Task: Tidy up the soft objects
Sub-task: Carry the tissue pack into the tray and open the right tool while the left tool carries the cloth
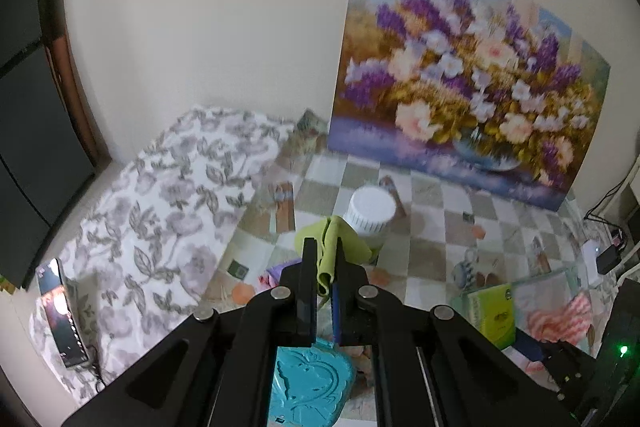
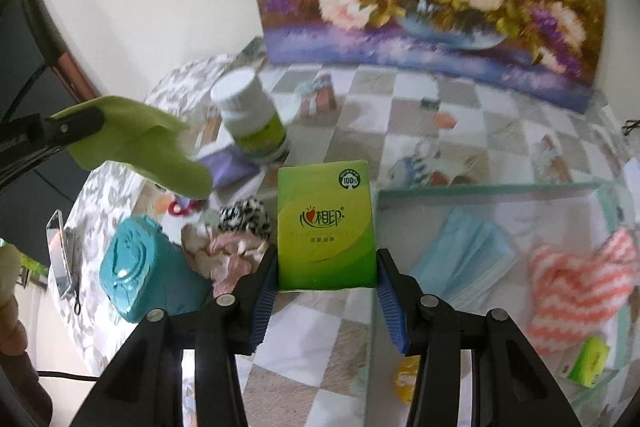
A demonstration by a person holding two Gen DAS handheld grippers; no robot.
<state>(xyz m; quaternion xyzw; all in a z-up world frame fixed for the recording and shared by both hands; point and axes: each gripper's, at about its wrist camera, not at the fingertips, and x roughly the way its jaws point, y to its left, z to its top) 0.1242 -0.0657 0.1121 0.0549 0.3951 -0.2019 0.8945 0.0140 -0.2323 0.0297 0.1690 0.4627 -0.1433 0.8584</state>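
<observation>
PROGRESS — mid-sort | your left gripper clenched on green cloth, left of the tray; right gripper grasps tissue pack beside it | tray holds mask, striped cloth; scrunchie left

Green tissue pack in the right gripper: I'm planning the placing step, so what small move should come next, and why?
Probably carry the green tissue pack sideways over the clear tray and lower it. The right gripper already clamps it clear of the table, and the tray beside it already holds the blue mask and striped cloth.
</observation>
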